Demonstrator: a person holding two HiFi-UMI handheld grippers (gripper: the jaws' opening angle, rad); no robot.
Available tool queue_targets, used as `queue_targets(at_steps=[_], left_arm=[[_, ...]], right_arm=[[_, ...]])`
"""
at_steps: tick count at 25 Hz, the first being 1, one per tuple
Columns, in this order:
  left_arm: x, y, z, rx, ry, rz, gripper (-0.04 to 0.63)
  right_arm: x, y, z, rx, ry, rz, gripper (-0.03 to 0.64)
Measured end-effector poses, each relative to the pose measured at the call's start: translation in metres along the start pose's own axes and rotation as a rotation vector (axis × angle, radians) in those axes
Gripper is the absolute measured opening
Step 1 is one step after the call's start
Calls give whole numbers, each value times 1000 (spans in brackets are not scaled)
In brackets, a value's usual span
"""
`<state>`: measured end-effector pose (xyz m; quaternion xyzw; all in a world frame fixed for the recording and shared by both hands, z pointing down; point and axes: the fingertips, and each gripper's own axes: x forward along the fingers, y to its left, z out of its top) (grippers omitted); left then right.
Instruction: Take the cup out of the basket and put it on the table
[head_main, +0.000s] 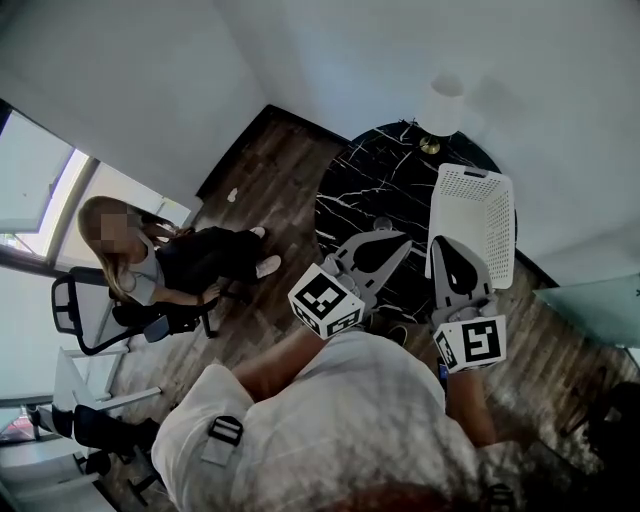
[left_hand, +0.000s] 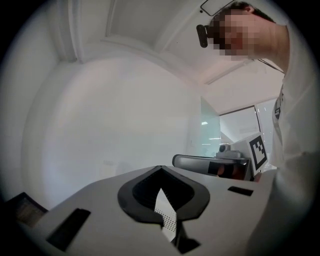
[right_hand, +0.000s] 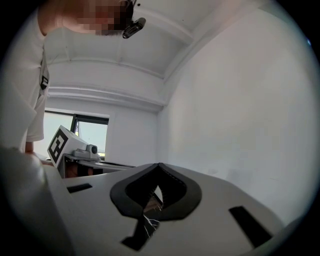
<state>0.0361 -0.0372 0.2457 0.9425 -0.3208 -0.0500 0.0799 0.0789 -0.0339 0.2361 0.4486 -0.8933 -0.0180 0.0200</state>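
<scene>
What may be the cup (head_main: 383, 222), a small pale thing too tiny to be sure of, stands near the middle of the round black marble surface (head_main: 365, 180), outside the white perforated basket (head_main: 480, 215). The basket lies at the surface's 3 o'clock side, and I can make out nothing inside it. A white lamp (head_main: 441, 104) stands at the 12 o'clock edge. Both claws hover at the 6 o'clock edge, close to the person holding them and off the surface. The left claw (head_main: 398, 240) is clenched on nothing, and so is the right claw (head_main: 440, 245) just beside it. Off at 9 o'clock, another person (head_main: 195, 260) sits on an office chair (head_main: 80, 320) on the wooden floor (head_main: 270, 170).
</scene>
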Motion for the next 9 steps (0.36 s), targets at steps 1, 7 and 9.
queue_targets(at_steps=[1, 7, 9], left_arm=[[0, -2, 2, 7, 1, -3, 6], [1, -11, 9, 18, -10, 16, 6], [4, -14, 8, 7, -11, 16, 6]], right_arm=[[-2, 0, 2, 0, -2, -2, 6], [-13, -2, 9, -11, -13, -9, 6], [-16, -5, 9, -17, -16, -10, 6]])
